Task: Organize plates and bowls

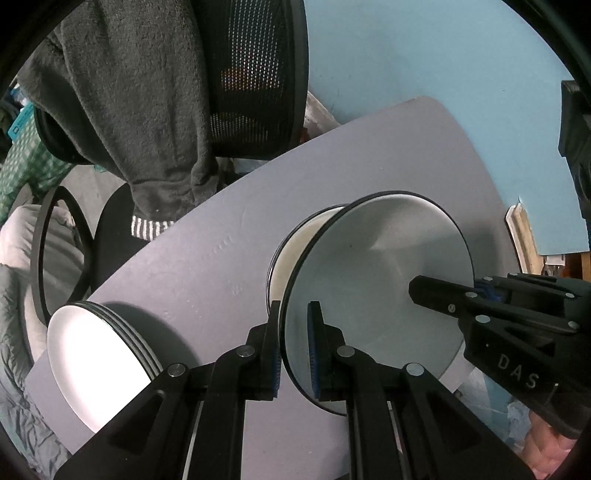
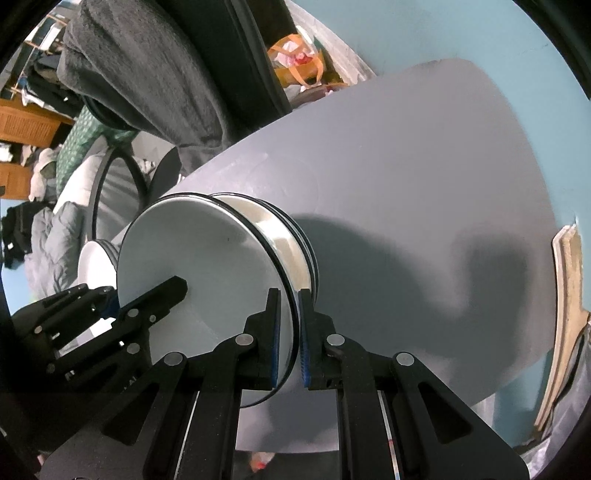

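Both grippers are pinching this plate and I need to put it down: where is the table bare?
Bare table lies past the bowl stack, toward the blue wall. Another free strip runs between the held plate and the plate stack. It is crowded at the near left corner around that stack.

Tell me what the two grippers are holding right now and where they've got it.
Both hold the same white plate by its dark rim: the left gripper and the right gripper pinch opposite edges.
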`<control>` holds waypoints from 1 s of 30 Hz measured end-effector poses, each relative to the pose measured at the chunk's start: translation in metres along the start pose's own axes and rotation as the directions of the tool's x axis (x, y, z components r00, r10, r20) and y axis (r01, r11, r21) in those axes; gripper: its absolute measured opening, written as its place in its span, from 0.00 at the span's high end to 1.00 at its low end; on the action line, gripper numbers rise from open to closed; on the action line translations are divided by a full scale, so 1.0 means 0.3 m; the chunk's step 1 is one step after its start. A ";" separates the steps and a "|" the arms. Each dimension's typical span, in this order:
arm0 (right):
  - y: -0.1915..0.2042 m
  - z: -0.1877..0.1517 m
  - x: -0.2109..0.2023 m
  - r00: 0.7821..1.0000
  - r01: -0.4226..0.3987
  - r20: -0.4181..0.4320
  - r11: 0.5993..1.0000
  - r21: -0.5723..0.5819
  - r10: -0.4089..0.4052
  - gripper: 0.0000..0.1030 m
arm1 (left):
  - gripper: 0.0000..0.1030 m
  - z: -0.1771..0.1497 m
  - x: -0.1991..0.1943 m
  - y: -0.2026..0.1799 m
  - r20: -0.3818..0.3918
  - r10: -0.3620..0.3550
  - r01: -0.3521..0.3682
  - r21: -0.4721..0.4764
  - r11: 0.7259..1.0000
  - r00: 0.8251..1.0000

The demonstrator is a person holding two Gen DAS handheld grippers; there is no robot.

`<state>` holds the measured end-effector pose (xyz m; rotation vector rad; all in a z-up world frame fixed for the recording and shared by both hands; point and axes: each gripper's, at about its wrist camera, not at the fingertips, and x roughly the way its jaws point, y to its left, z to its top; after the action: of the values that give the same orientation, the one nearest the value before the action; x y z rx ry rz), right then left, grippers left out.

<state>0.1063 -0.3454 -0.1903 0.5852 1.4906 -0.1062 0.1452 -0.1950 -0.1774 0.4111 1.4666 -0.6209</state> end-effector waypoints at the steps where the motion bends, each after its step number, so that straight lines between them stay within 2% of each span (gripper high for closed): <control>1: 0.000 0.004 0.002 1.000 -0.003 -0.006 1.000 0.001 0.003 0.89 | 0.89 0.002 -0.002 -0.001 -0.005 0.003 -0.003 0.001 1.000 1.000; 4: -0.006 0.011 -0.001 1.000 -0.009 -0.019 1.000 0.013 0.009 0.87 | 0.88 0.008 -0.002 -0.013 -0.013 0.037 -0.037 0.018 0.999 0.999; 6: -0.006 0.012 -0.003 1.000 -0.006 -0.020 1.000 0.012 0.007 0.87 | 0.85 0.011 -0.008 -0.026 -0.002 0.102 -0.102 0.049 0.994 0.995; 10: 0.016 0.016 -0.039 1.000 0.016 0.003 1.000 -0.019 -0.016 0.78 | 0.84 0.016 -0.019 -0.036 0.000 0.095 -0.095 0.077 0.993 0.995; 14: 0.030 0.024 -0.060 0.999 0.035 0.010 0.999 -0.038 -0.034 0.77 | 0.84 0.019 -0.041 -0.036 0.008 0.092 -0.092 0.085 0.992 0.996; 17: 0.044 0.023 -0.095 0.997 0.069 0.036 0.996 -0.061 -0.067 0.76 | 0.80 0.014 -0.075 -0.033 0.031 0.079 -0.081 0.080 0.994 0.996; 19: 0.053 0.016 -0.129 0.994 0.095 0.065 0.993 -0.071 -0.090 0.66 | 0.74 0.007 -0.110 -0.028 0.057 0.068 -0.072 0.076 0.994 0.996; 20: 0.058 0.014 -0.148 0.991 0.108 0.083 0.991 -0.081 -0.101 0.65 | 0.70 0.003 -0.130 -0.024 0.075 0.063 -0.068 0.071 0.995 0.995; 23: 0.070 0.009 -0.209 0.981 0.150 0.138 0.983 -0.102 -0.135 0.57 | 0.65 -0.011 -0.201 -0.013 0.134 0.044 -0.052 0.060 0.997 0.990; 25: 0.075 0.004 -0.245 0.976 0.157 0.167 0.982 -0.107 -0.138 0.50 | 0.63 -0.021 -0.252 -0.006 0.166 0.034 -0.043 0.052 0.998 0.985; 27: 0.081 -0.003 -0.281 0.973 0.156 0.186 0.981 -0.116 -0.133 0.47 | 0.57 -0.031 -0.298 0.006 0.198 0.022 -0.030 0.038 0.999 0.980; 29: 0.086 -0.011 -0.320 0.972 0.146 0.204 0.982 -0.124 -0.119 0.40 | 0.49 -0.040 -0.336 0.018 0.221 0.012 -0.017 0.020 1.000 0.975; 30: 0.088 -0.013 -0.336 0.971 0.141 0.212 0.982 -0.128 -0.112 0.38 | 0.49 -0.046 -0.358 0.025 0.235 0.006 -0.009 0.012 1.000 0.972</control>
<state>0.1033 -0.3495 -0.0862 0.3521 1.3222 -0.1538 0.1398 -0.1660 -0.0728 0.3407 1.2345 -0.6508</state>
